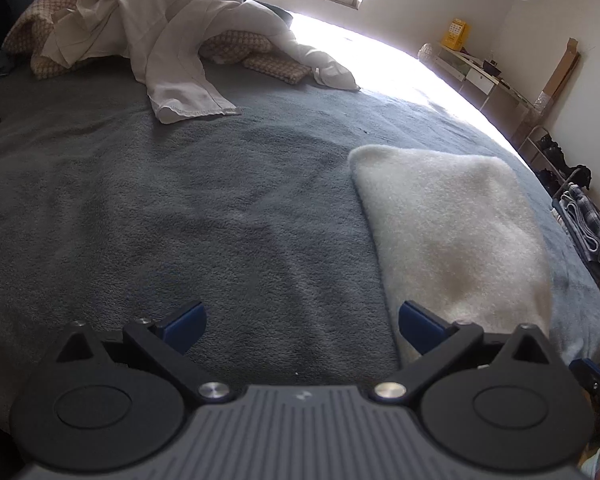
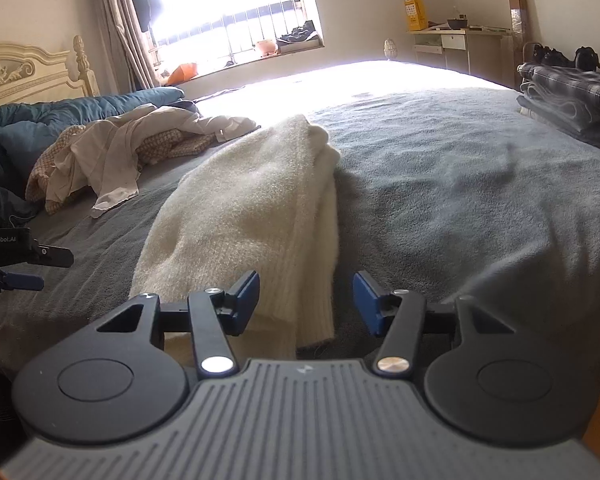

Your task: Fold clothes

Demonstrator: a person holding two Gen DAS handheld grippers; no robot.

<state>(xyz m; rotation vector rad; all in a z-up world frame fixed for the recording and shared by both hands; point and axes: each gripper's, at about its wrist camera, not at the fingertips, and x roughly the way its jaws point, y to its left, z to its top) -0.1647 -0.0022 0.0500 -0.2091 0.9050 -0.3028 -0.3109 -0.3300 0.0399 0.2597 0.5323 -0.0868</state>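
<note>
A folded cream fuzzy sweater (image 2: 252, 208) lies on the grey blanket (image 2: 480, 200). Its ribbed near end lies between the fingers of my right gripper (image 2: 306, 300). The jaws stand apart and do not press on it, with a gap at the right pad. In the left wrist view the sweater (image 1: 448, 236) lies to the right. My left gripper (image 1: 302, 326) hangs wide open over bare blanket (image 1: 180, 208) beside it, holding nothing. The left gripper (image 2: 16, 268) also shows at the right wrist view's left edge. A crumpled heap of white and checked clothes (image 1: 148, 36) lies at the back.
Folded plaid clothes (image 2: 568, 88) are stacked at the bed's right edge. A blue duvet (image 2: 60, 120) and a cream headboard (image 2: 28, 72) are at the far left. A desk (image 2: 456, 40) stands by the far wall under a bright window (image 2: 228, 4).
</note>
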